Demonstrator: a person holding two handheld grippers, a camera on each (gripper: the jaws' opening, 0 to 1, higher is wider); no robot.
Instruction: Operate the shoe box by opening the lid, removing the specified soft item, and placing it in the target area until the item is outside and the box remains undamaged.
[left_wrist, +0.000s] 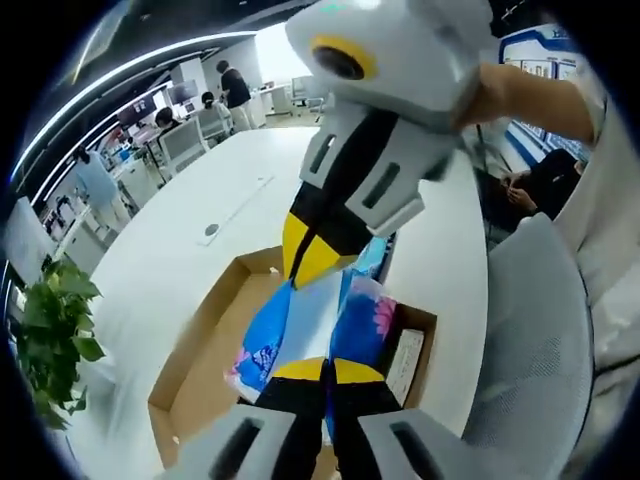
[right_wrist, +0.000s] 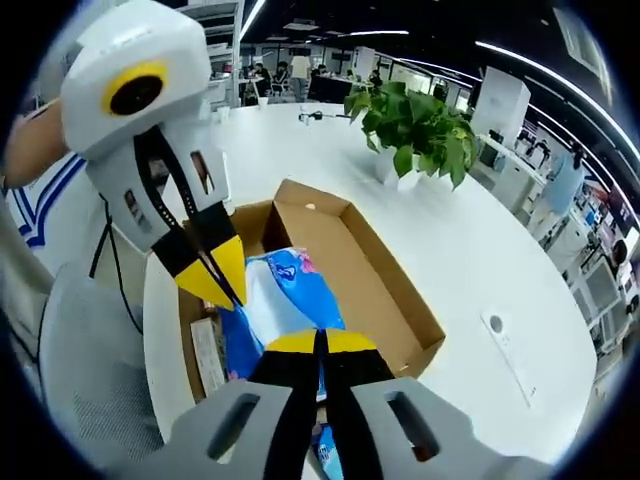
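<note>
An open cardboard shoe box (left_wrist: 195, 345) (right_wrist: 385, 275) lies on a white table. Over its near end is a soft blue and white pack with a pink flower print (left_wrist: 262, 338) (right_wrist: 292, 288), held from two sides. My left gripper (left_wrist: 325, 368) is shut on one edge of the pack, and in the right gripper view it reaches in from the left (right_wrist: 213, 272). My right gripper (right_wrist: 320, 342) is shut on the opposite edge; it comes down from the top of the left gripper view (left_wrist: 308, 255). A white paper slip (left_wrist: 405, 365) (right_wrist: 208, 355) lies inside the box.
The round white table (left_wrist: 200, 190) (right_wrist: 470, 250) stretches beyond the box. A potted green plant (left_wrist: 55, 330) (right_wrist: 420, 125) stands on it. A grey chair (left_wrist: 540, 340) (right_wrist: 90, 370) sits at the table's edge beside a person's sleeve. People work at desks far behind.
</note>
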